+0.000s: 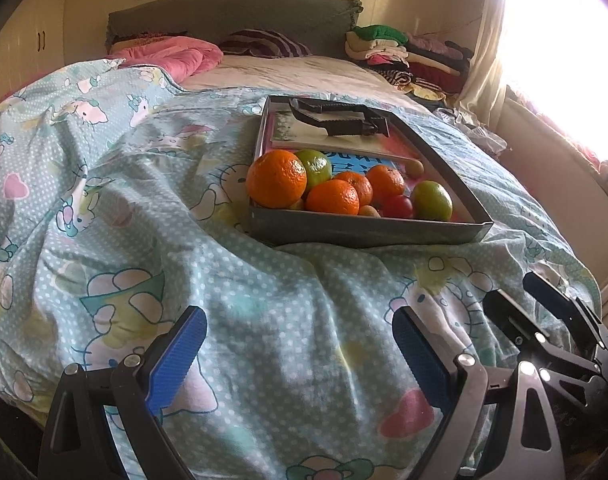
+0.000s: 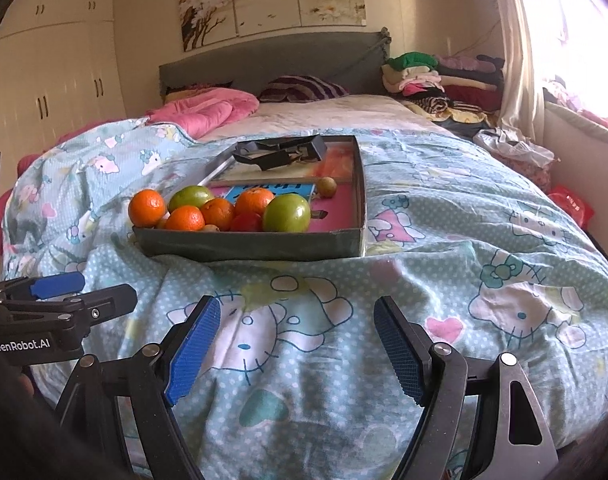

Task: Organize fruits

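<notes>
At the bottom of each wrist view the tool sits low over the patterned quilt (image 2: 443, 240): the left gripper (image 1: 300, 344) has its blue pads spread wide with nothing between them, and the right gripper (image 2: 298, 344) is likewise released and empty, the two hovering side by side. Whichever way the sorting stands, a good approach would come in level over the soft, rumpled cover, jaws wide, and close on one fruit at its widest girth without nudging its neighbours, since the heap is packed tight and the box rests on yielding bedding. Beyond the pads, at frame centre, lies the shallow grey box (image 2: 248, 242), well apart from both tools. The fruits (image 2: 220, 210), oranges, green ones and a red one, crowd its near left corner; one small brownish fruit (image 2: 326, 187) sits apart, farther back.
</notes>
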`<move>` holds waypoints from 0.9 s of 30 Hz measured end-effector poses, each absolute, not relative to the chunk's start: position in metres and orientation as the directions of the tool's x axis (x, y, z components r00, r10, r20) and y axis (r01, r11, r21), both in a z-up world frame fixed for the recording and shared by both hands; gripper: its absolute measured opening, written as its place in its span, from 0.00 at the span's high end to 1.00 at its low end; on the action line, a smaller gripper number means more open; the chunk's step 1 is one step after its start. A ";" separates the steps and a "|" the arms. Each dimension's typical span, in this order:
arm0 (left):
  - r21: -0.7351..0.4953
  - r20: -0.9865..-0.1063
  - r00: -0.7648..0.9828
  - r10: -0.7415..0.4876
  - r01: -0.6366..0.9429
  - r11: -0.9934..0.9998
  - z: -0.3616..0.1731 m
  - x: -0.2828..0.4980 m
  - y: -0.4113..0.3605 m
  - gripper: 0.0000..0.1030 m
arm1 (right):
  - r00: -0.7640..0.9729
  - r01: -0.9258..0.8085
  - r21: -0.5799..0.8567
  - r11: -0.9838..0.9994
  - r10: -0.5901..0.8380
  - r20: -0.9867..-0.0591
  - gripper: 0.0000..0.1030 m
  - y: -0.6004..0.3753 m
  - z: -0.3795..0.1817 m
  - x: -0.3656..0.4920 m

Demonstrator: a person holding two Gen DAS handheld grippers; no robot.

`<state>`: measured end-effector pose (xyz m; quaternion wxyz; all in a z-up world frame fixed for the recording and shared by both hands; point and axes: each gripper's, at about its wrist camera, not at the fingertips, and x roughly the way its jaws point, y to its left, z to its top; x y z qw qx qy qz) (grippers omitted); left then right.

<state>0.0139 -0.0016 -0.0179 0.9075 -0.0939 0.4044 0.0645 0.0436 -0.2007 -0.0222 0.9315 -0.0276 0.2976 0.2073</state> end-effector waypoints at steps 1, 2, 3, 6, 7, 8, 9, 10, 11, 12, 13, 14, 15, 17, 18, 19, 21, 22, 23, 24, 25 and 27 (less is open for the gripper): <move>-0.120 -0.745 0.666 0.039 -0.192 0.974 -0.018 0.014 -0.002 0.08 | 0.739 -0.404 0.076 0.912 0.374 -0.561 0.22 -0.201 -0.022 0.043; -0.119 -0.745 0.666 0.039 -0.191 0.974 -0.018 0.014 -0.002 0.08 | 0.740 -0.403 0.075 0.912 0.373 -0.560 0.22 -0.201 -0.022 0.043; -0.119 -0.744 0.667 0.040 -0.191 0.974 -0.018 0.014 -0.002 0.08 | 0.740 -0.403 0.074 0.912 0.373 -0.560 0.22 -0.201 -0.022 0.043; -0.117 -0.746 0.665 0.039 -0.189 0.975 -0.018 0.015 -0.002 0.08 | 0.739 -0.406 0.076 0.911 0.376 -0.560 0.22 -0.202 -0.021 0.043; -0.117 -0.747 0.664 0.039 -0.189 0.975 -0.019 0.015 -0.002 0.08 | 0.739 -0.406 0.075 0.911 0.376 -0.559 0.22 -0.202 -0.021 0.043; -0.117 -0.747 0.663 0.039 -0.189 0.975 -0.019 0.015 -0.002 0.08 | 0.739 -0.406 0.073 0.911 0.374 -0.560 0.22 -0.202 -0.021 0.043; -0.117 -0.748 0.663 0.039 -0.190 0.975 -0.019 0.015 -0.002 0.08 | 0.739 -0.406 0.073 0.911 0.375 -0.560 0.22 -0.202 -0.021 0.043; -0.117 -0.748 0.663 0.040 -0.190 0.975 -0.019 0.015 -0.002 0.08 | 0.739 -0.408 0.072 0.910 0.375 -0.560 0.22 -0.202 -0.021 0.043; -0.118 -0.747 0.663 0.039 -0.190 0.975 -0.019 0.015 -0.001 0.08 | 0.739 -0.407 0.071 0.911 0.374 -0.560 0.22 -0.202 -0.022 0.043; -0.117 -0.747 0.663 0.040 -0.191 0.975 -0.019 0.015 -0.001 0.08 | 0.739 -0.407 0.070 0.911 0.373 -0.561 0.22 -0.202 -0.022 0.043; -0.117 -0.747 0.664 0.041 -0.191 0.975 -0.019 0.015 -0.001 0.08 | 0.738 -0.408 0.069 0.910 0.374 -0.562 0.22 -0.202 -0.022 0.043; -0.118 -0.747 0.664 0.040 -0.191 0.975 -0.019 0.015 -0.001 0.08 | 0.737 -0.409 0.069 0.910 0.374 -0.563 0.22 -0.201 -0.022 0.043; -0.117 -0.748 0.662 0.041 -0.192 0.974 -0.020 0.016 -0.001 0.08 | 0.736 -0.409 0.068 0.910 0.373 -0.565 0.22 -0.200 -0.023 0.044; -0.116 -0.750 0.661 0.041 -0.193 0.974 -0.020 0.016 0.000 0.08 | 0.731 -0.411 0.064 0.909 0.371 -0.573 0.22 -0.200 -0.024 0.045; -0.115 -0.750 0.661 0.042 -0.193 0.974 -0.020 0.016 0.000 0.08 | 0.730 -0.411 0.062 0.909 0.369 -0.575 0.22 -0.199 -0.024 0.045; -0.114 -0.750 0.660 0.044 -0.193 0.975 -0.020 0.016 0.000 0.08 | 0.729 -0.412 0.061 0.909 0.369 -0.576 0.22 -0.199 -0.025 0.045; -0.113 -0.750 0.661 0.044 -0.192 0.975 -0.020 0.016 0.000 0.08 | 0.730 -0.412 0.059 0.909 0.368 -0.577 0.22 -0.198 -0.025 0.045; -0.112 -0.750 0.660 0.045 -0.193 0.975 -0.020 0.016 0.000 0.08 | 0.729 -0.411 0.059 0.910 0.367 -0.577 0.22 -0.198 -0.025 0.045; -0.114 -0.749 0.661 0.043 -0.193 0.975 -0.020 0.016 0.000 0.08 | 0.730 -0.410 0.059 0.910 0.366 -0.577 0.22 -0.198 -0.025 0.045; -0.114 -0.749 0.661 0.043 -0.192 0.975 -0.020 0.016 0.000 0.08 | 0.729 -0.410 0.060 0.910 0.367 -0.577 0.22 -0.198 -0.025 0.045; -0.113 -0.749 0.661 0.045 -0.194 0.975 -0.020 0.016 0.000 0.08 | 0.730 -0.409 0.059 0.911 0.365 -0.578 0.22 -0.198 -0.025 0.045; -0.112 -0.748 0.662 0.047 -0.195 0.975 -0.019 0.016 0.000 0.08 | 0.728 -0.408 0.057 0.911 0.363 -0.581 0.22 -0.198 -0.025 0.045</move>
